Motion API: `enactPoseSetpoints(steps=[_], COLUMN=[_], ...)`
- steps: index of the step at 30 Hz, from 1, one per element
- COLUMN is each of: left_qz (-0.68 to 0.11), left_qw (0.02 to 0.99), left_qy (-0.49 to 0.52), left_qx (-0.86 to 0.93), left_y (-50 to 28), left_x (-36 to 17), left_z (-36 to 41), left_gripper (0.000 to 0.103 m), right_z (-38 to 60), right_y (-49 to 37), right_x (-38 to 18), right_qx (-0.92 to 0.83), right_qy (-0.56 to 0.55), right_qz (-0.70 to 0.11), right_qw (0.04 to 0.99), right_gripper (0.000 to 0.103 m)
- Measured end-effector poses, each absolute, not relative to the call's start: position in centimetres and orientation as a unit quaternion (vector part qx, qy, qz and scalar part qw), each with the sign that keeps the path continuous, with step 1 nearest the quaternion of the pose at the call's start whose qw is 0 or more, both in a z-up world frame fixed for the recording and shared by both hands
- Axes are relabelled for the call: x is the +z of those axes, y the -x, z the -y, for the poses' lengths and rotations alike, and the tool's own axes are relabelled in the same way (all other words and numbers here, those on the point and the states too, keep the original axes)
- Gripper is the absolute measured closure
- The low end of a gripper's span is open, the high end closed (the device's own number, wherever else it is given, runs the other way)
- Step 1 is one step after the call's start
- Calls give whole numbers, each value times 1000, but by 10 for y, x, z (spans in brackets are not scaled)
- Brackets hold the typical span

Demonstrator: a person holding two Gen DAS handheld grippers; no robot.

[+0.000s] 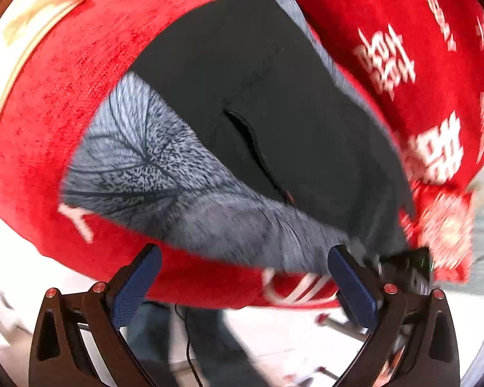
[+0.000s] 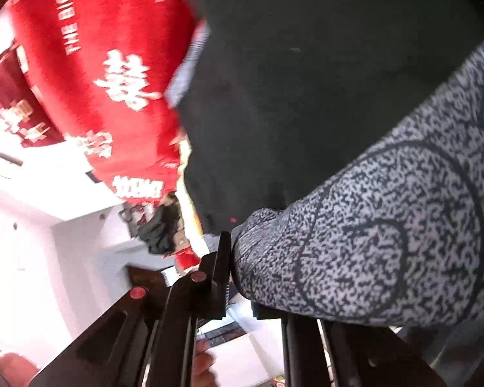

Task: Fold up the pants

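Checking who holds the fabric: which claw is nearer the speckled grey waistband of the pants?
Right. The right claw is shut on the speckled grey waistband; the left claw hangs open just short of it.

The pants [image 1: 274, 103] are seen to be made of matt black cloth, smooth in weave, with a band of speckled grey knit [image 1: 151, 167] whose surface looks grainy and is crossed by thin dark lines. The cloth beneath [image 1: 64, 103] is a red, fuzzy fabric with a rough, towel-like pile, and white characters are worked into it. The fingers [image 1: 135, 287] of the left gripper [image 1: 243, 285] are faced with blue pads of fine grid texture, and dark matt plastic frames are fitted with small shiny red fasteners. The floor [image 2: 32, 242] appears pale and smooth.
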State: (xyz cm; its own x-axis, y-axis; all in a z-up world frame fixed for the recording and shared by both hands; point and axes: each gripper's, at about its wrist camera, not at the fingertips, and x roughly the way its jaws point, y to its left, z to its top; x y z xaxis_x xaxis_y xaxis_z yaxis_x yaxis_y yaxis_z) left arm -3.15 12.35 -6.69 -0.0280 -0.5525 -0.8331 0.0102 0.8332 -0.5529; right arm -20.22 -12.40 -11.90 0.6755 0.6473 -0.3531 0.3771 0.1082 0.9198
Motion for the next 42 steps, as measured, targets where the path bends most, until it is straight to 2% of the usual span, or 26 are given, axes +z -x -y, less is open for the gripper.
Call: enactPoseSetpoints(steps=[4,5,6,7,8,9,11,14,18,21,22,24,30,35,42], left_qz=[-667,-666,-669,-673,-676,-675,-674,-674,-683,-689,-691,-687,-648,-608,-580], left_qw=[677,681,680,679,675,673,677,675,668,664,664,667,711,746,778], left_qy=[235,225,212,201,192,185,170,159,137,125,123,128,137,157,155], left_qx=[-205,-204,-211,-215,-227,-237,-243,-253,-263,-262,-259,-258,-235,-224,-186], left_y=[14,10,7,6,5,3,3,3,3,4,3,3,-11,-43,-122], left_x=[-67,-68,-71,-74,-77,-78,-77,-72,-74,-80,-81,-76,-19,20,21], left_z=[-118,-114,-107,-103,-98,-93,-89,-87,-85,-86,-86,-87,-84,-68,-27], left_gripper=[4,17,37,47,63,66,66,66,66,66,66,71,72,72,72], right_z=[123,123,123,125,127,128,134,151,184,202,205,208,217,241,303], right_y=[197,195,193,195,195,197,203,225,264,285,290,296,271,208,77], right_x=[-99,-98,-100,-101,-105,-108,-114,-127,-141,-155,-158,-157,-73,0,18], right_qx=[126,129,131,131,128,125,113,79,25,14,12,-9,-23,18,77], right_qy=[-632,-623,-616,-610,-605,-602,-593,-598,-638,-710,-729,-755,-656,-558,-497], right_qz=[-400,-406,-414,-421,-429,-435,-447,-449,-412,-332,-311,-282,-348,-394,-456], right_qw=[652,656,658,659,659,658,660,659,650,621,610,593,669,730,734], right_gripper=[92,92,91,89,88,86,75,66,60,60,63,97,97,96,95])
